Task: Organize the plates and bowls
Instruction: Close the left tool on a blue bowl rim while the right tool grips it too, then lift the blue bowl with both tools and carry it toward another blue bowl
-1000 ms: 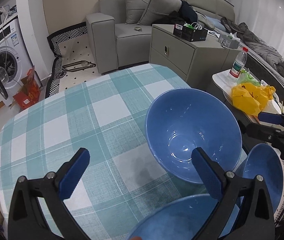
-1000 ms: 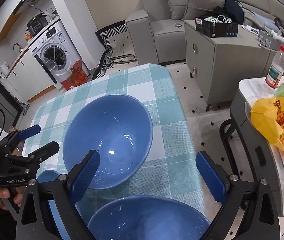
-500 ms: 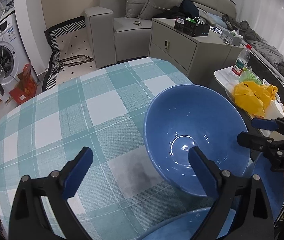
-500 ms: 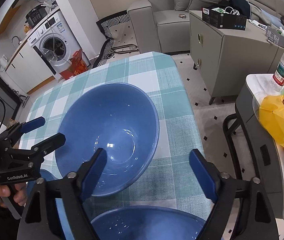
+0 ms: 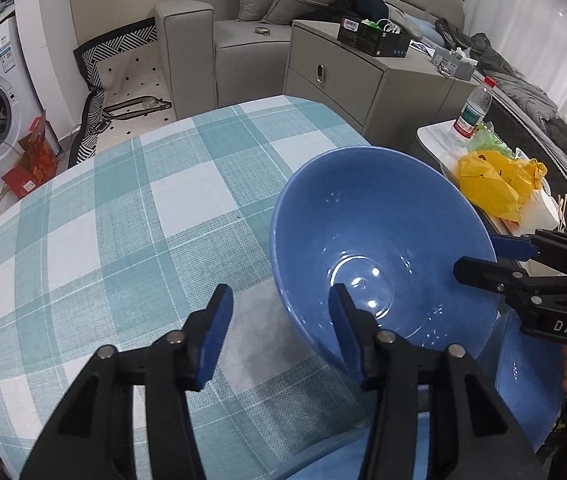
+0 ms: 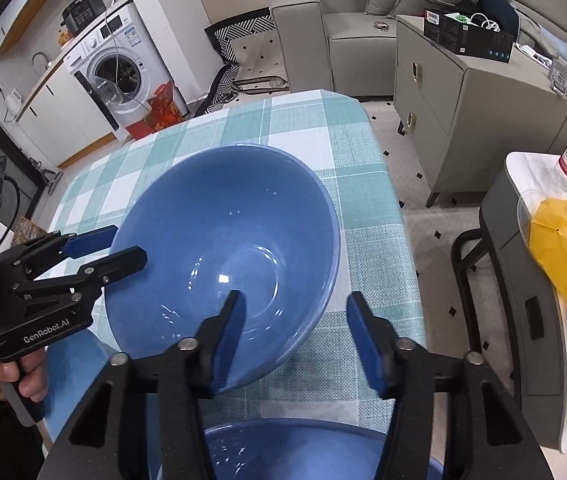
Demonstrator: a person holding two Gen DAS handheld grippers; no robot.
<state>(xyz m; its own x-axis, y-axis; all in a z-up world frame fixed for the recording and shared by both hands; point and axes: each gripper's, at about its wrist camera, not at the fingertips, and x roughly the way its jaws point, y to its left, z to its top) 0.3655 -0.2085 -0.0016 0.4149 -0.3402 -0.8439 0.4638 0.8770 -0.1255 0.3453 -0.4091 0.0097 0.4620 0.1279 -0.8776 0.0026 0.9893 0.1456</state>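
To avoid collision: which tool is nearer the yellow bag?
Right. The right tool is at the bowl rim toward the yellow bag; the left tool, at the opposite rim.

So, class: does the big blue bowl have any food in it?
No, the big blue bowl is empty; its glossy inside shows only light reflections.

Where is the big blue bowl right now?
The big blue bowl sits on the checked tablecloth near its right edge, between both hand-held grippers, with another blue bowl nearer the cameras.
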